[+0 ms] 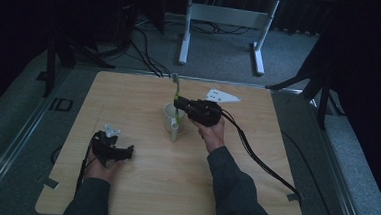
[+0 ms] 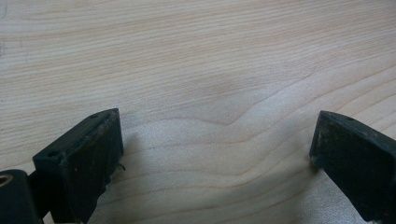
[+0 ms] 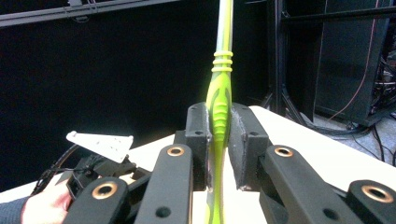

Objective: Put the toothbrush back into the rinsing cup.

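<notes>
A green toothbrush (image 1: 176,94) stands upright with its lower end inside a white mug (image 1: 173,119) at the middle of the wooden table (image 1: 123,193). My right gripper (image 1: 181,105) is shut on the toothbrush handle (image 3: 219,100), just above the mug's rim, reaching in from the mug's right. In the right gripper view both pads press the yellow-green handle, which rises straight up. My left gripper (image 1: 129,152) rests low on the table at the near left, apart from the mug. Its jaws stand wide apart over bare wood (image 2: 210,93), with nothing between them.
A grey three-cornered plate (image 1: 222,96) rides on the right gripper's top. Cables trail from both grippers toward the table's near edges. A white desk frame (image 1: 224,19) stands on the floor beyond the table, with dark stands at either side.
</notes>
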`<state>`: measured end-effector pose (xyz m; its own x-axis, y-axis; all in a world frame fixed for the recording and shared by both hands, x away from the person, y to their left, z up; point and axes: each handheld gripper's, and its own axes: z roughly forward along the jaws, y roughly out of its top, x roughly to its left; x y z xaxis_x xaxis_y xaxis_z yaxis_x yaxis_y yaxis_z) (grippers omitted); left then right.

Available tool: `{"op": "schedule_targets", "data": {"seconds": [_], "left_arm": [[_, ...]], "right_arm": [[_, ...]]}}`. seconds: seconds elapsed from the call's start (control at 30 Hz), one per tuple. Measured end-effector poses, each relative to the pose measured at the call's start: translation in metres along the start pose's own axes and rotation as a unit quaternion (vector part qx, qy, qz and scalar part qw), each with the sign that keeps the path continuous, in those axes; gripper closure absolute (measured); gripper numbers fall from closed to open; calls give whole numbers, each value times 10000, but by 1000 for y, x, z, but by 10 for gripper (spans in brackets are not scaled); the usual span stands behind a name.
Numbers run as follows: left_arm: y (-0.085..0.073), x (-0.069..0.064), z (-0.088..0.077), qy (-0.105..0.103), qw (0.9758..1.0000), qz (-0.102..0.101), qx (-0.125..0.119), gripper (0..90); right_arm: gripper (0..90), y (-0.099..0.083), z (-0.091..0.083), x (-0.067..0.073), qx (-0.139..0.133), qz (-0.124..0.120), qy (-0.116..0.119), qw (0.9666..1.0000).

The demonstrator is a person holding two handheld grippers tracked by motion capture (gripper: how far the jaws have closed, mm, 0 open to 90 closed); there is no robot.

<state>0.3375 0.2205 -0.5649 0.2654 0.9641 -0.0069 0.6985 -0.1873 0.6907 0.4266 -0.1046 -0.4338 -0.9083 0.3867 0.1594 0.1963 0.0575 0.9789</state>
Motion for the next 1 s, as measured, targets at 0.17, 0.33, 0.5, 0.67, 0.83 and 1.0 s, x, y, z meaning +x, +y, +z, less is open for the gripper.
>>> {"op": "schedule_targets", "data": {"seconds": [0.17, 0.33, 0.5, 0.67, 0.83, 1.0], "left_arm": [[0, 0, 0, -1, 10000, 0, 1, 35], [0, 0, 0, -3, 10000, 0, 4, 35], [0, 0, 0, -1, 10000, 0, 3, 35], [0, 0, 0, -1, 10000, 1, 3, 35], [0, 0, 0, -2, 10000, 0, 3, 35], [0, 0, 0, -2, 10000, 1, 3, 35]], "right_arm": [[785, -4, 3, -1, 4, 5, -9, 10000], [785, -8, 7, -1, 2, 0, -48, 10000], [784, -11, 9, -2, -21, 1, -63, 10000], [784, -14, 12, -3, -3, 19, -68, 10000], [784, -19, 14, -4, 97, 9, -74, 9999], [784, -23, 16, -4, 204, -59, -103, 9997]]}}
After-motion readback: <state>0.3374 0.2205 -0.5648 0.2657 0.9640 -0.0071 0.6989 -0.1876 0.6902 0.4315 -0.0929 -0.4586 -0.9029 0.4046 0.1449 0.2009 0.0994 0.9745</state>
